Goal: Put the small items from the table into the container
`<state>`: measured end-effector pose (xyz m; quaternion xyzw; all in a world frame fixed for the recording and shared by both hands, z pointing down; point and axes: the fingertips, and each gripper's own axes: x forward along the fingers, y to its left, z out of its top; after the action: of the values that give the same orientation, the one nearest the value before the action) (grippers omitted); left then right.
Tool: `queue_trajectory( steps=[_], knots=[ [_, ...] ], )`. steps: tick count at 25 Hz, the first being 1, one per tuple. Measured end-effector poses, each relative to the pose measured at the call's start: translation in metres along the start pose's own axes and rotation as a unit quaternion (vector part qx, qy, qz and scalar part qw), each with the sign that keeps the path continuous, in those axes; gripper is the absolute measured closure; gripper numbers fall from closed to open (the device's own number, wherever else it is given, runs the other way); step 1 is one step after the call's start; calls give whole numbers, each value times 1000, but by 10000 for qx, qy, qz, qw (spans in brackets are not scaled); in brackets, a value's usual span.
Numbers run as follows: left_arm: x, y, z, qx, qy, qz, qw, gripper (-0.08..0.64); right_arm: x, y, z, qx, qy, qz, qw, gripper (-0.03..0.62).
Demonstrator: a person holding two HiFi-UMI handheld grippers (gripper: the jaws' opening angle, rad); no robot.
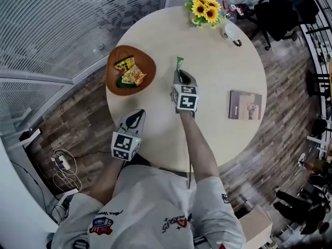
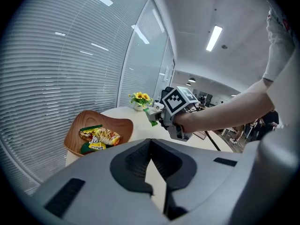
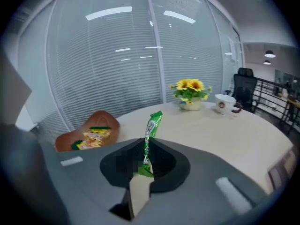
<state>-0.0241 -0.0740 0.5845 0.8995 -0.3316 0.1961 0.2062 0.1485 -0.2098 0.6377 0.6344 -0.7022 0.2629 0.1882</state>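
The right gripper [image 3: 144, 159] has its jaws pinched on the lower end of a slim green packet [image 3: 150, 134], which stands nearly upright out of them, its free top end clear of everything. In the head view this gripper is over the middle of the round table [image 1: 218, 71] and appears to be above its surface, with bare tabletop on every side. The wooden bowl [image 1: 151, 66] lies to its left with only empty surface between them. The bowl sits right at the table's left edge, close to the glass wall with blinds, and already holds several yellow and green snack packets [image 1: 130, 72]. The left gripper [image 2: 151, 150] has its jaws pressed together with nothing in them. It hovers at the table's near edge, close to the person's body, pointing towards the bowl and well apart from it. At the far rim stand a pot of sunflowers [image 1: 204, 9] and a white cup [image 1: 231, 32], both well away from the grippers. A brown booklet [image 1: 245, 105] lies flat towards the right edge, leaving the strip between it and the right gripper free.
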Motion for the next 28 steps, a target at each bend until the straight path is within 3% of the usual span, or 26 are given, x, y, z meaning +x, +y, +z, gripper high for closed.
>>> queue_trajectory(
  steps=[5, 10, 13, 16, 20, 23, 28],
  knots=[
    [-25, 16, -2, -86, -123, 253, 9996, 554, 12, 129, 10, -640, 130, 1487, 9867, 566],
    [-57, 30, -10, -213, -204, 584, 9979, 554, 28, 204, -12, -1132, 507, 2024, 9714, 566],
    [-73, 40, -18, -312, -202, 757, 9964, 554, 35, 216, -17, -1172, 397, 1935, 9733, 565],
    [-74, 47, -23, -334, -193, 779, 9962, 554, 36, 209, -16, -949, 232, 1803, 9787, 500],
    [-65, 55, -21, -283, -209, 730, 9967, 554, 21, 192, -6, -666, -80, 1628, 9844, 504],
    [-51, 42, -9, -193, -271, 512, 9981, 554, -16, 162, 4, -396, -346, 1386, 9890, 591],
    [-20, -23, 11, 53, -313, -124, 9994, 554, -123, 87, -10, 126, -828, 768, 9935, 591]
  ],
)
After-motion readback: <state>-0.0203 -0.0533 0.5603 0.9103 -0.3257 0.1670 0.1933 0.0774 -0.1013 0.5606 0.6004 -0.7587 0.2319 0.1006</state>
